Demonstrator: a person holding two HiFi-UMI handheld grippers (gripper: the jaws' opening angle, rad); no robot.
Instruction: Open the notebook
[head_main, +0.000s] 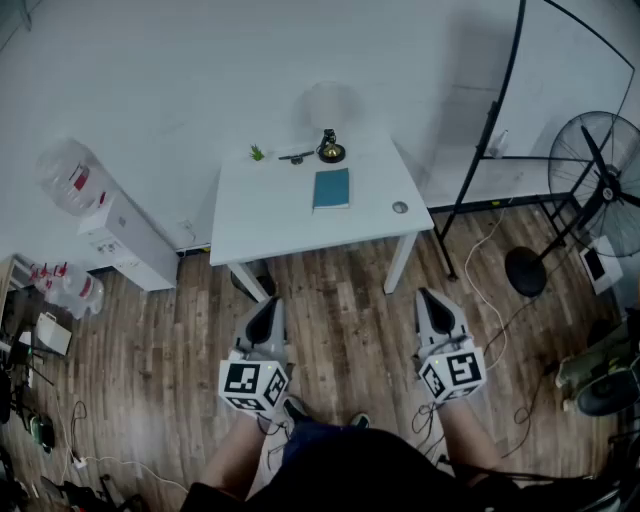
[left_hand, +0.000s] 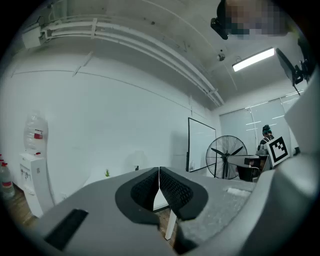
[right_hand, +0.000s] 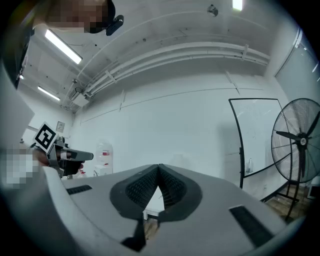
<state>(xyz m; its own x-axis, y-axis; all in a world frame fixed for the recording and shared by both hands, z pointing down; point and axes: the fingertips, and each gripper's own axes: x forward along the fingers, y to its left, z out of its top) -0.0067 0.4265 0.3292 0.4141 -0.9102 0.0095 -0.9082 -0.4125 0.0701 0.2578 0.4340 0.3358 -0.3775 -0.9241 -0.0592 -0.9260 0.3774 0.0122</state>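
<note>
Notebook (head_main: 331, 188) closed on table (head_main: 270, 212), left gripper (head_main: 270, 302), right gripper (head_main: 430, 294) pinched empty

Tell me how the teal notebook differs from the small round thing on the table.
The notebook is rectangular and teal; the round thing is a small grey disc. The notebook is far larger than the round thing. The notebook lies near the table's middle, the round thing toward its right edge. Both lie flat on the white table, apart from each other.

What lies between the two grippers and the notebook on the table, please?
In the head view, wood floor and the bare front of the white table lie between the left gripper, the right gripper and the notebook.
</note>
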